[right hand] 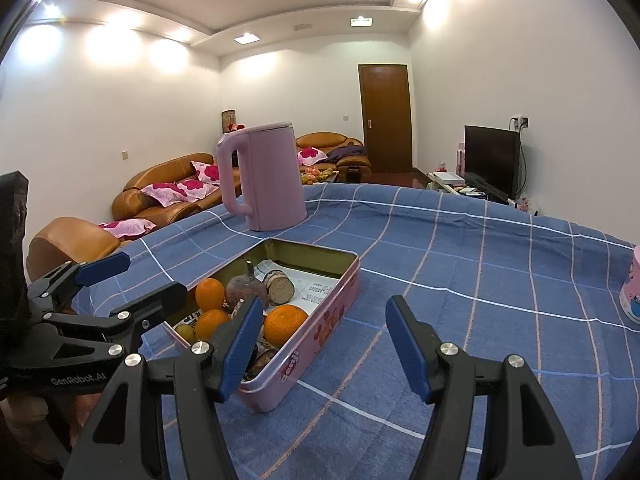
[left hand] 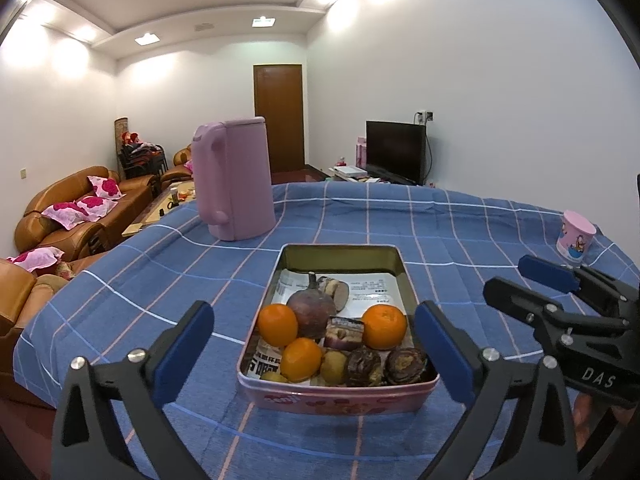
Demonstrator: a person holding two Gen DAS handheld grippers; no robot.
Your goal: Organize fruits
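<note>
A pink rectangular tin (left hand: pixel 336 398) (right hand: pixel 320 328) stands on the blue checked tablecloth. It holds three oranges (left hand: pixel 277 325) (right hand: pixel 285 325), a dark purple mangosteen (left hand: pixel 311 312) (right hand: pixel 245 292), small brown fruits (left hand: pixel 363 366) and printed paper. My left gripper (left hand: pixel 314 354) is open and empty, its fingers (left hand: pixel 182 354) on either side of the tin's near end; it also shows in the right wrist view (right hand: pixel 132 280). My right gripper (right hand: pixel 320 354) is open and empty, just right of the tin; it also shows in the left wrist view (left hand: pixel 528 284).
A pink kettle (left hand: pixel 234 180) (right hand: pixel 264 176) stands behind the tin. A pink printed cup (left hand: pixel 576 238) (right hand: pixel 632 298) stands at the table's right. Brown sofas (left hand: pixel 76 208), a door and a television (left hand: pixel 396 152) lie beyond the table.
</note>
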